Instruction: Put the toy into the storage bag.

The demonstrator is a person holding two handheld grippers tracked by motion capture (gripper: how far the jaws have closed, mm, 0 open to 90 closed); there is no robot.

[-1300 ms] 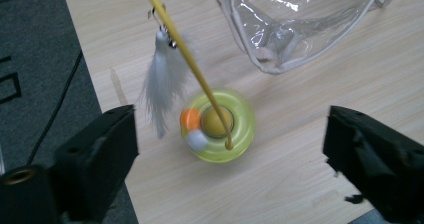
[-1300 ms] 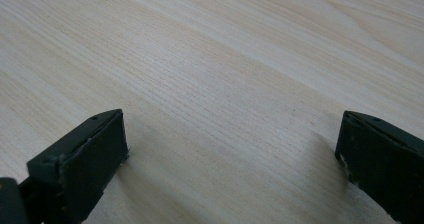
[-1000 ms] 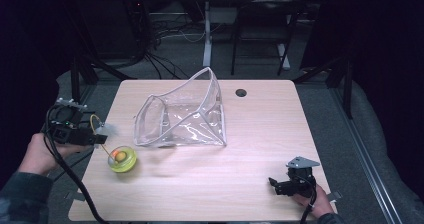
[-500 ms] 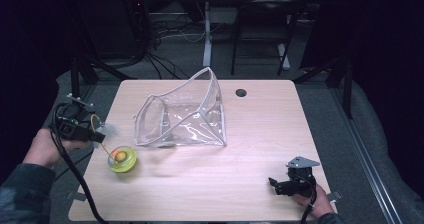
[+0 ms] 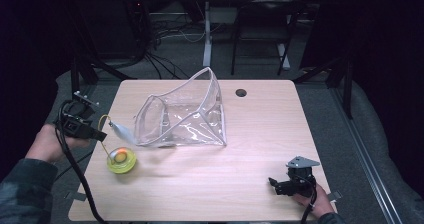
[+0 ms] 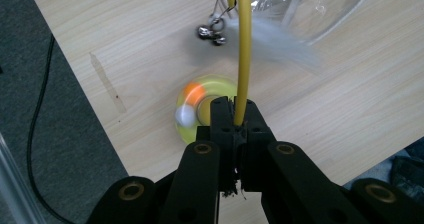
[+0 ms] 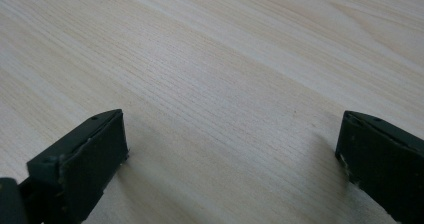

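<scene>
A: Grip check: left gripper (image 6: 235,115) is clamping the yellow wand (image 6: 243,49) of the cat toy; its jaws have just been closing, and the wand is pinched between them. The toy's yellow disc (image 5: 121,160) is sitting on the table (image 5: 260,134) at the near left, just beside the clear bag (image 5: 182,116).

B: Handling?

A: Judging it light; the wand is bending, so it is springy, and the grey feather (image 6: 280,44) is swinging freely. Low on the wand, near the disc, is looking like the steadiest hold.

B: Right gripper (image 7: 232,154)?

A: Resting open over bare table at the near right.

B: Unclear items?

A: Feather and small bells (image 6: 211,32) are blurring; how the wand joins the disc is hiding behind the jaws.
</scene>
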